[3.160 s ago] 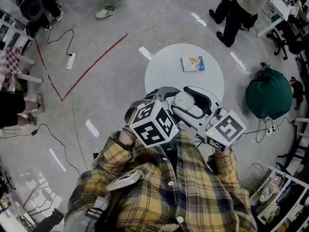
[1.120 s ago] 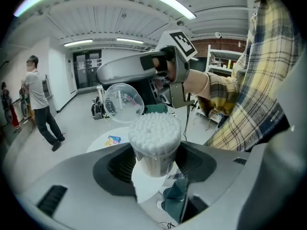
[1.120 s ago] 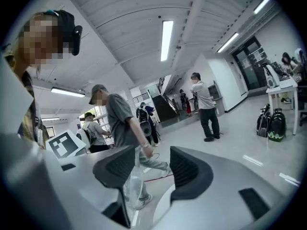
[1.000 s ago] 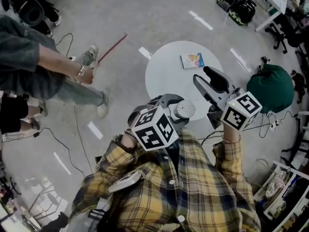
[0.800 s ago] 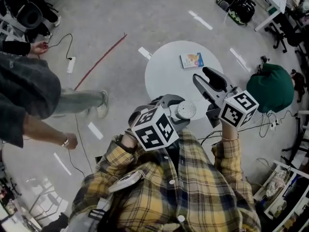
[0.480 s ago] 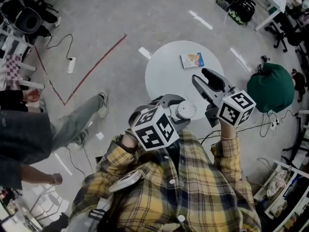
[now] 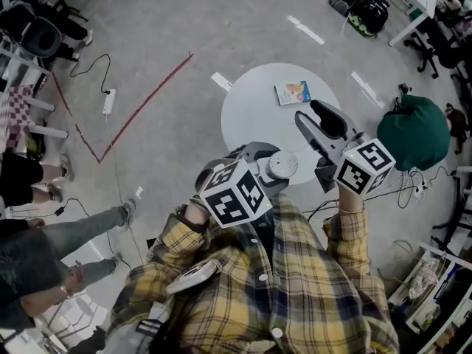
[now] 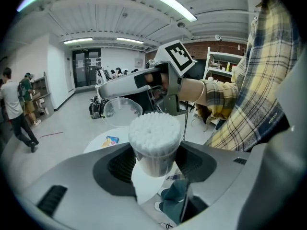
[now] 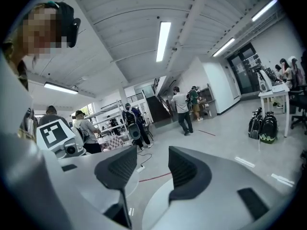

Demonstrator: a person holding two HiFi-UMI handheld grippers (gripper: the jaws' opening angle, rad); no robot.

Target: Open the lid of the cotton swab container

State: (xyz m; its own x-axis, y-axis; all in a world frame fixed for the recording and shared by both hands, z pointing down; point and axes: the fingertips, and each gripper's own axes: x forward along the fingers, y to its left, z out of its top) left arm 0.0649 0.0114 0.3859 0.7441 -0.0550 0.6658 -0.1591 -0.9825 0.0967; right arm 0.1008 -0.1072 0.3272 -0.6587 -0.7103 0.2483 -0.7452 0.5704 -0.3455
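In the head view the cotton swab container (image 7: 283,164) shows its top of white swabs, held over the near edge of the round white table (image 7: 254,109). My left gripper (image 7: 265,169) is shut on it. Seen from the left gripper view, the container (image 8: 154,133) stands upright between the dark pads with its swab heads bare. Its clear lid (image 8: 117,111) hangs off to the left, at the tip of my right gripper (image 7: 318,127). That gripper is raised to the right of the container, apart from it, jaws narrowly set (image 9: 152,169) on the lid.
A blue booklet (image 7: 294,94) lies at the table's far side. A green bag (image 7: 411,135) sits on the floor to the right. A power strip (image 7: 108,99) with cables and a walking person's legs (image 7: 74,234) are at the left.
My right gripper left the container's top and swung up to the right, taking the lid; over the last second it hardly moved. A person has walked down the left side.
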